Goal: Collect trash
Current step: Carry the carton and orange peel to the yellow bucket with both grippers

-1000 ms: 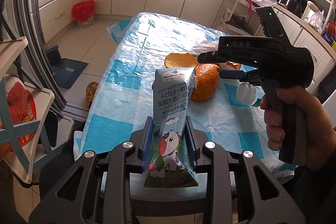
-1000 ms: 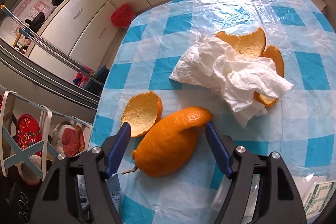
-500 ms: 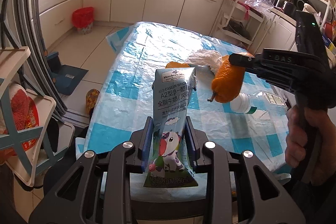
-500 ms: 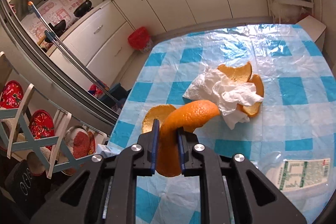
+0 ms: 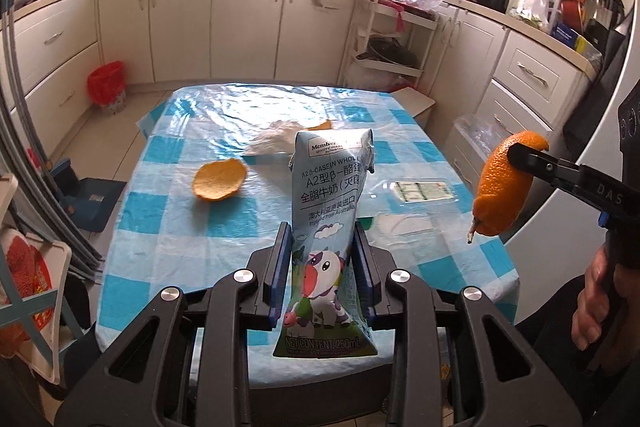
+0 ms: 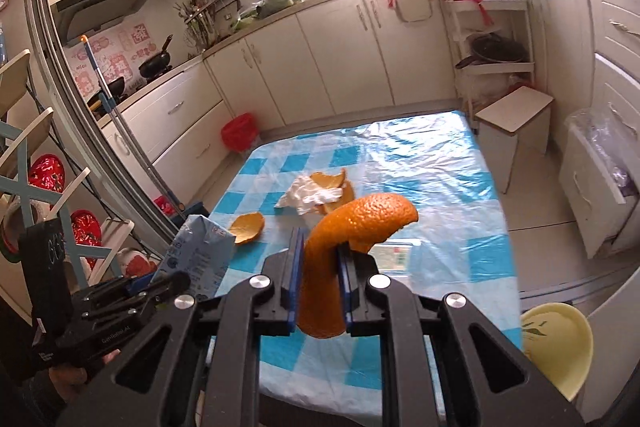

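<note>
Clamping a long orange peel point(image 6: 320, 275), right gripper point(image 6: 318, 291) upright at centre; left gripper point(image 5: 322, 267) pinching milk carton point(image 5: 330, 227); red bin point(image 6: 239, 131) lying upper left.

We are seeing a glossy plastic tablecloth point(image 5: 216, 227) shining, a printed paper milk carton point(image 5: 328, 227) creasing, a dimpled, matt orange peel point(image 6: 340, 235), a crumpled white tissue point(image 6: 308, 197), and matt black plastic grippers with bright metal bolts.

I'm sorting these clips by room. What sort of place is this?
A home kitchen: cream cabinets under a counter run along the walls, pans sit on a stove below a range hood, and a table with a blue checked cover stands in the middle.
</note>
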### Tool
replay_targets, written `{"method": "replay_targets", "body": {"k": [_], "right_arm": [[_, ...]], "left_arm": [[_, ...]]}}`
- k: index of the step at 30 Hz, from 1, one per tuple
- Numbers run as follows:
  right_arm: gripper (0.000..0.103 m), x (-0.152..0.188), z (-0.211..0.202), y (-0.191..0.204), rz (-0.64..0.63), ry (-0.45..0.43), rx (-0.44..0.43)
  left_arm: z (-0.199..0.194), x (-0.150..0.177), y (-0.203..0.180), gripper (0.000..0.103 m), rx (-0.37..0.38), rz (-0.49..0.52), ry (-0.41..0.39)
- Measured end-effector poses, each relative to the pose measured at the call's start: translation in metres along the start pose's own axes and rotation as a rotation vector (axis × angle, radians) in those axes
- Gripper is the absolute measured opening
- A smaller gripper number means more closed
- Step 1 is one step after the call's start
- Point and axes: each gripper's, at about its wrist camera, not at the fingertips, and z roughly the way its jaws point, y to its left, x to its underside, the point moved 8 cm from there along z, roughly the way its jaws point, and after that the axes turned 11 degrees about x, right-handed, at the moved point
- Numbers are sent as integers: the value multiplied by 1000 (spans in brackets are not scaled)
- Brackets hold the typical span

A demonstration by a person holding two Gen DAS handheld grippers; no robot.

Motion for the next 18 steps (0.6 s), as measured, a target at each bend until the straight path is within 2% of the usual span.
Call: {"method": "replay_targets", "body": {"k": [4,8,13,18], "right_arm": [[17,5,-20,-50,7,-32,114],[17,14,-33,-101,36,-28,223],[18,32,-26,-170,106,69,347],[18,49,-2,-215,146,178,409]], "left_arm": [[13,-8,-57,28,60,70,13],[33,-12,-116,28,127,127,33],[74,-2,-183,28,205,168,98],[119,12,-227,28,238,184,166]]}}
